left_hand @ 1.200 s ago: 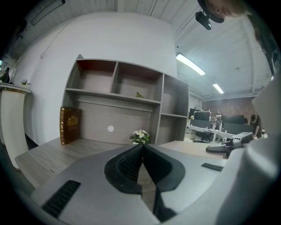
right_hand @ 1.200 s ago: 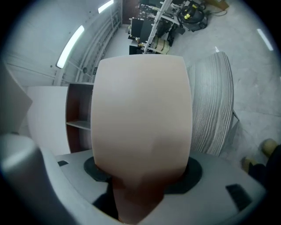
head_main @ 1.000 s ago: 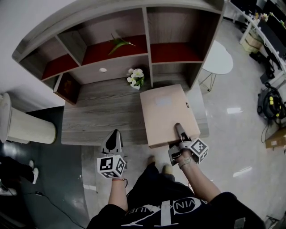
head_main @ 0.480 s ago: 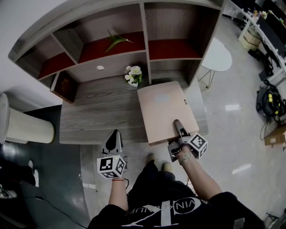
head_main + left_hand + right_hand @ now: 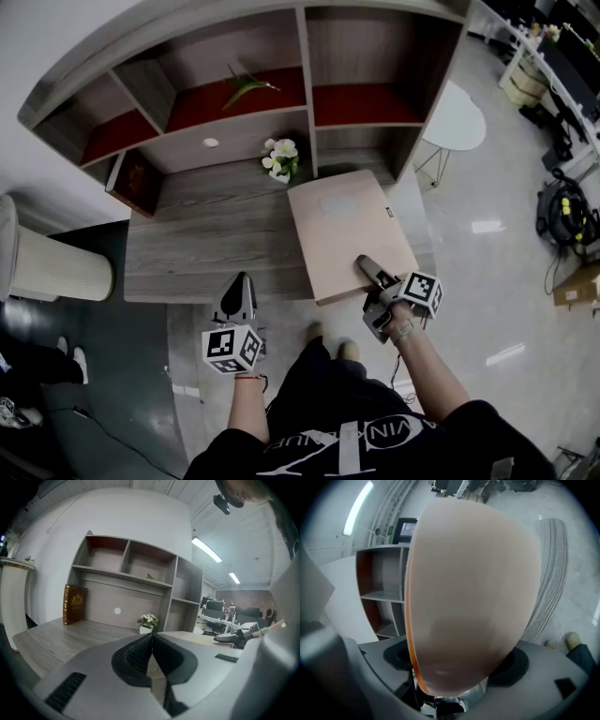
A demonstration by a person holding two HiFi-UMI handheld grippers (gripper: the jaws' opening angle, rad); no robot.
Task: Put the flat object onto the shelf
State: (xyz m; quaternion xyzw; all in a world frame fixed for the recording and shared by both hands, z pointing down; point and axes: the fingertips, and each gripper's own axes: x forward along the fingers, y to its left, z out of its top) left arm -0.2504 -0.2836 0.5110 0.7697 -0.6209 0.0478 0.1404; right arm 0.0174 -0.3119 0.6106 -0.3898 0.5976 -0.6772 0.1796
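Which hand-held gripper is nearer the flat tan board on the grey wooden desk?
Right. The right hand-held gripper straddles the near edge of the flat tan board, its jaws just opening around it; the left hand-held gripper sits apart, to its left.

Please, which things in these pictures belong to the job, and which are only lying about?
For the job: flat tan board; shelf unit; right claw, just opening, with the board's edge inside it.
Only lying about: flower pot; brown book; green leaf; round white table; left claw, shut and idle.
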